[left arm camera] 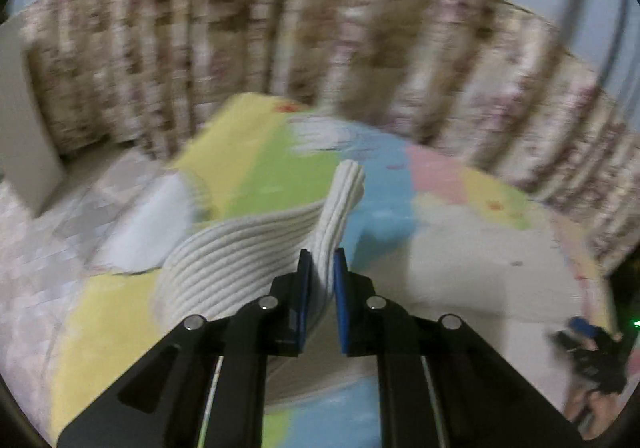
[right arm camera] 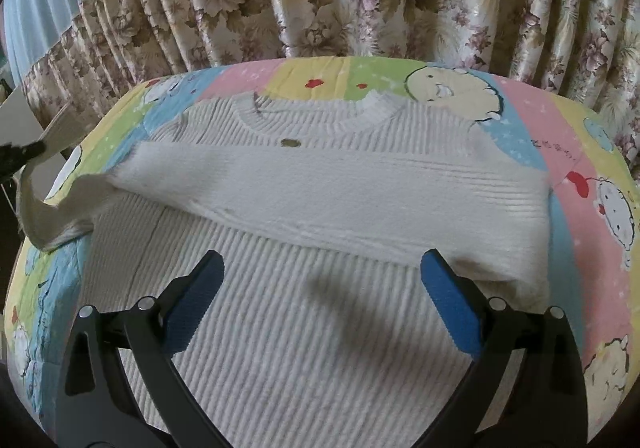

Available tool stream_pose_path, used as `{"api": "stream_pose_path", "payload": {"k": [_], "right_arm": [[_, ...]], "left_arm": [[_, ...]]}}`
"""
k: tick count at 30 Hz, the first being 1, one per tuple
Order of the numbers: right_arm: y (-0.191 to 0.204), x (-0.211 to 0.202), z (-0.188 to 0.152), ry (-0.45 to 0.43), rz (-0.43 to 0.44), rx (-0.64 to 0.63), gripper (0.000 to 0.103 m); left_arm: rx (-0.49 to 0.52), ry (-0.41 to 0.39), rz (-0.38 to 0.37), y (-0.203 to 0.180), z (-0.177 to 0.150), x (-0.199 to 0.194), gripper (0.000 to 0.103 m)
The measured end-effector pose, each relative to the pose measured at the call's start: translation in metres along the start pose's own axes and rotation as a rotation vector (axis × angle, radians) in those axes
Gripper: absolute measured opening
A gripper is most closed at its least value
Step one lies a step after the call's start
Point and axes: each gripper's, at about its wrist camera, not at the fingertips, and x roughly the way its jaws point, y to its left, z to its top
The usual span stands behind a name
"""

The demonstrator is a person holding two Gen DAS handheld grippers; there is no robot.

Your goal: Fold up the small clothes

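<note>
Folding sleeve (right arm camera: pixel 60 204) across white ribbed knit sweater (right arm camera: pixel 320 288): left gripper (left arm camera: pixel 323 268) clenched on sleeve, right gripper (right arm camera: pixel 322 280) released above sweater body. Next: lay sleeve flat.

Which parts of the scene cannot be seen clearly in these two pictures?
- Left wrist view: motion blur smears the curtain and the bedcover print.
- Left wrist view: the left gripper pads cover the pinched part of the white sweater.
- Right wrist view: the sweater's hem is cut off by the bottom edge and the right gripper.
- Right wrist view: the small dark mark below the collar is too small to identify.
</note>
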Motion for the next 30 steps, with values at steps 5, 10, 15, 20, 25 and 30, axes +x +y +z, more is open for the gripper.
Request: {"api": "stream_pose_path", "payload": {"k": [5, 10, 15, 20, 25, 30], "right_arm": [[-0.028, -0.006, 0.006, -0.004, 0.006, 0.048, 0.095], [-0.051, -0.009, 0.010, 0.005, 0.029, 0.089, 0.090], [-0.049, -0.004, 0.011, 0.022, 0.093, 0.099, 0.090], [-0.022, 0.005, 0.019, 0.027, 0.179, 0.074, 0.090], [0.006, 0.013, 0.034, 0.028, 0.220, 0.019, 0.090], [0.034, 0.039, 0.036, 0.091, 0.241, -0.035, 0.088]], "left_arm": [[0.087, 0.058, -0.140, -0.092, -0.006, 0.043, 0.012], [0.207, 0.154, -0.238, -0.172, -0.044, 0.077, 0.012], [0.306, 0.232, -0.208, -0.198, -0.084, 0.098, 0.013], [0.311, 0.270, -0.205, -0.187, -0.093, 0.091, 0.041], [0.346, 0.192, -0.137, -0.170, -0.087, 0.053, 0.066], [0.316, 0.150, -0.002, -0.125, -0.073, 0.043, 0.072]]}}
